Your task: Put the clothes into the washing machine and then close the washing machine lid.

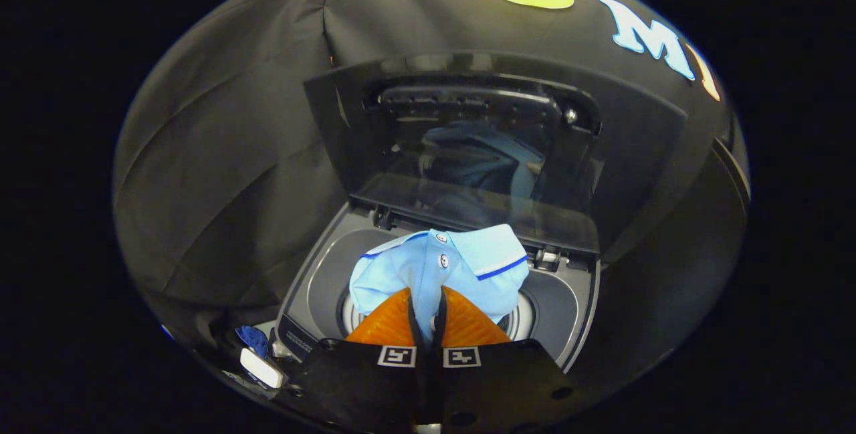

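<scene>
Black cloth hangs behind a top-loading washing machine, whose lid stands raised beyond the tongs, its glass panel reflecting the scene below. Just ahead of the tongs, over the round mouth of the drum, hangs a light blue polo shirt with a darker stripe along the collar and two small buttons on the placket. Both fingers are clenched on a fold of that shirt, which rises out from between their tips and spreads to either side.

Being soft and light, the shirt will sag and drape wherever it is not held, so loose ends may catch on the rim of the opening; I judge it needs lowering well into the drum before the tongs let go. A bunched fold of fabric, as gripped now, gives the surest hold. Whether any part already rests inside the drum cannot be told.

Closing the lid is not yet done; its near edge looks the natural place to push
</scene>
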Demonstrator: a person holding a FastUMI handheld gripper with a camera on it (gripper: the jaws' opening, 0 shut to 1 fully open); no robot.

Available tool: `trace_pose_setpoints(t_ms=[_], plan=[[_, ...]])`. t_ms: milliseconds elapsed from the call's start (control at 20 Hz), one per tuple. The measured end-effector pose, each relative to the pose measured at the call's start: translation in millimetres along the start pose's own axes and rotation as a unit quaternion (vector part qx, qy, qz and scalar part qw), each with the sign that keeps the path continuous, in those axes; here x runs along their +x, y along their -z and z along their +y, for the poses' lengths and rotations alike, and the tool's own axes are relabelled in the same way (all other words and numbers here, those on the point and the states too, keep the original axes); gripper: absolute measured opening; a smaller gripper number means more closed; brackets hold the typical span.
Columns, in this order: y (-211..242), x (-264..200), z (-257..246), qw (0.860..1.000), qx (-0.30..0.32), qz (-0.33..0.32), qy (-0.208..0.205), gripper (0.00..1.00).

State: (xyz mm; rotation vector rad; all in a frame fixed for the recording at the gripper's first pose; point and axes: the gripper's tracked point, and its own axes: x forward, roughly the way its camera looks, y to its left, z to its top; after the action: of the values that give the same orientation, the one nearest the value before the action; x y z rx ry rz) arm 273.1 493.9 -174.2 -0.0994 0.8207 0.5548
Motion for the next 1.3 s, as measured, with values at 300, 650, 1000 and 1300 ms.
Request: trace_pose_setpoints(t_ms=[300,650,1000,1300], plan=[[29,25,-3,0.999,0.013,0.034,0.021,0.01],[61,44,-8,0.997,0.016,0.070,0.037,0.01],[80,52,-7,0.994,0.028,0.090,0.047,0.01],[89,59,-5,0.991,0.033,0.116,0.049,0.29]])
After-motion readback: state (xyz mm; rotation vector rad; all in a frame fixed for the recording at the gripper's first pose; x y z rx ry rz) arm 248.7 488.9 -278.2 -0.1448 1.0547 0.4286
